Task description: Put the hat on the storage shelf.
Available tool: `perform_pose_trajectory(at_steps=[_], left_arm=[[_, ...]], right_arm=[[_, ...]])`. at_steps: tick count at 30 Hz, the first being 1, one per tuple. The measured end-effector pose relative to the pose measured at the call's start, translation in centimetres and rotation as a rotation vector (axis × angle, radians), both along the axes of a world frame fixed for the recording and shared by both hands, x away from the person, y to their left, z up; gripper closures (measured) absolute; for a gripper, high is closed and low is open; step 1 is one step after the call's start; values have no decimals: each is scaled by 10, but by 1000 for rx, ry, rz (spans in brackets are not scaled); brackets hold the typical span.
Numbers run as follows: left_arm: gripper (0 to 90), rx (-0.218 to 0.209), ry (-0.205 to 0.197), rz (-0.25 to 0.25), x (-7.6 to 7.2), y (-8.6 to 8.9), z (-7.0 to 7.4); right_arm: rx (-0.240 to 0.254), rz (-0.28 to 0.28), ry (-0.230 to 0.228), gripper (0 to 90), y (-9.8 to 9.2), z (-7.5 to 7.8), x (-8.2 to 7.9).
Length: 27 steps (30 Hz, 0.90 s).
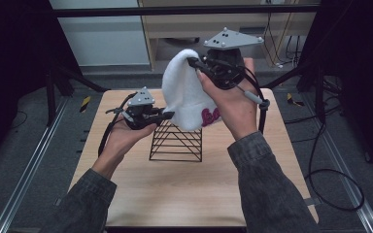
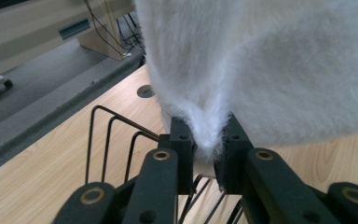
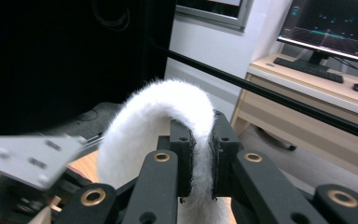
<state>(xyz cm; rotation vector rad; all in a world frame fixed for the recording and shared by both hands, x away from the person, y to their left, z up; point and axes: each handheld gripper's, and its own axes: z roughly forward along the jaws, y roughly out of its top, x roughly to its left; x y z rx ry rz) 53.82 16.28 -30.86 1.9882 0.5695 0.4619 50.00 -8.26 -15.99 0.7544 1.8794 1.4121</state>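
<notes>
While both jaws pinch it, hat (image 1: 187,94) hangs above rack (image 1: 176,142), right gripper (image 1: 195,62) clamping top, left gripper (image 1: 170,115) clamping lower edge; step judged: placing on rack; next: lowering, aligned.

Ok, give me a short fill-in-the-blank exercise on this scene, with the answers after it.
1. Both grippers are shut on the fluffy ____ cloth.
2. The right gripper grips it higher than the ____ gripper.
3. Below the cloth, a black ____ rack stands on the table.
4. The lettering near the cloth's lower edge is ____.

Answers: white; left; wire; pink
</notes>
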Motion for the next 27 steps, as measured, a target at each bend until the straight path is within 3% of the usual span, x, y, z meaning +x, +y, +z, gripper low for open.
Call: perform_pose_trajectory(at_steps=[7,15,20,24,27], left_arm=[[823,-14,-19,55,-12,25,10],[826,8,-29,101,-21,45,15],[826,17,-16,112,-19,52,13],[825,37,-1,126,-10,52,7],[825,26,8,136,-4,50,3]], right_arm=[[-7,-41,36,825,-13,-13,9],[-5,-48,87,825,-9,-30,24],[-17,-52,118,824,-2,-41,33],[-32,-61,134,823,0,-50,41],[-39,-72,147,824,0,-58,48]])
